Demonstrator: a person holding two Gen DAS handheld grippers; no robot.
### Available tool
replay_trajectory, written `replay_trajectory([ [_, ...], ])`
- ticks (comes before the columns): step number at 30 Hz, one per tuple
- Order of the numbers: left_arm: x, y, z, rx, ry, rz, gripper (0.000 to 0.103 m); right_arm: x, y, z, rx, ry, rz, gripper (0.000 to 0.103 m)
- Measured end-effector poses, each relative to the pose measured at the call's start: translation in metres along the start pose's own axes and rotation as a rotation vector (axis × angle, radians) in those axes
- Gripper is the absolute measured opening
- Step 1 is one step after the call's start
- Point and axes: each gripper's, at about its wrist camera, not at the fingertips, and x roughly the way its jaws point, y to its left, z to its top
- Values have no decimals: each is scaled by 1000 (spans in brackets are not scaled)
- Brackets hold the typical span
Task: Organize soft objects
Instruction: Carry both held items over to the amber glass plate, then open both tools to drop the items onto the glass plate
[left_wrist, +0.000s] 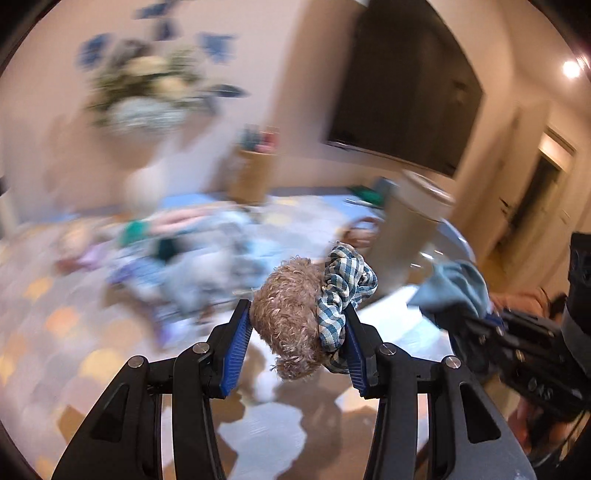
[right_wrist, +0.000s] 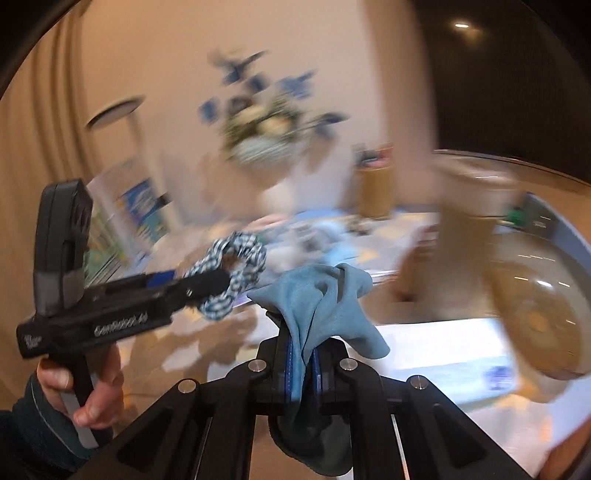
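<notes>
In the left wrist view my left gripper (left_wrist: 297, 332) is shut on a fuzzy brown ball (left_wrist: 291, 314) with a blue-and-white checked scrunchie (left_wrist: 343, 288) bunched against its right side. The left pad presses the ball and the right pad presses the scrunchie. The right wrist view shows that left gripper (right_wrist: 218, 280) at left, held by a hand (right_wrist: 99, 387), with the scrunchie (right_wrist: 251, 254) looped around its tip. My right gripper (right_wrist: 301, 354) is shut on a light blue cloth (right_wrist: 321, 295) that sticks out above and hangs below the jaws. The same cloth (left_wrist: 458, 288) shows at the right of the left wrist view.
Everything behind is blurred by motion. A heap of soft things (left_wrist: 192, 251) lies on the patterned table (left_wrist: 74, 332). A tall tan cylinder container (left_wrist: 410, 221) stands at the right, a pen holder (left_wrist: 255, 173) and a flower vase (left_wrist: 147, 103) by the wall. A round woven basket (right_wrist: 535, 321) sits far right.
</notes>
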Motion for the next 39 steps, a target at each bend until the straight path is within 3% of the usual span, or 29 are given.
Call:
replay_trajectory([
  [5,36,-72,10,106,65,-124,44,-31,-77,6,109,-13,-166,8],
  [11,72,-148,34,223,96,-164,44,-59,-168,24,250,-1,-307,8],
  [13,86,-168,38,234,110,-151,44,-59,-195,28,310,19,-327,8],
  [18,128,-203,46,252,134,-117,46,-43,-277,26,599,128,-287,9],
  [22,151,-221,46,289,126,-55,60,-28,-303,26,670,249,-260,21],
  [25,167,-223,47,256,174,-82,63,-32,-306,23,667,275,-272,22],
  [27,171,-226,46,245,191,-95,71,-39,-306,23,659,271,-275,28],
  [29,171,-227,45,231,192,-96,71,-44,-306,26,653,243,-271,58],
  [30,168,-227,44,225,190,-109,71,-46,-308,28,653,216,-268,61],
  [35,148,-230,42,253,162,-157,72,-55,-310,42,639,138,-216,68],
  [39,120,-230,42,265,124,-183,72,-45,-303,57,603,157,-174,69],
])
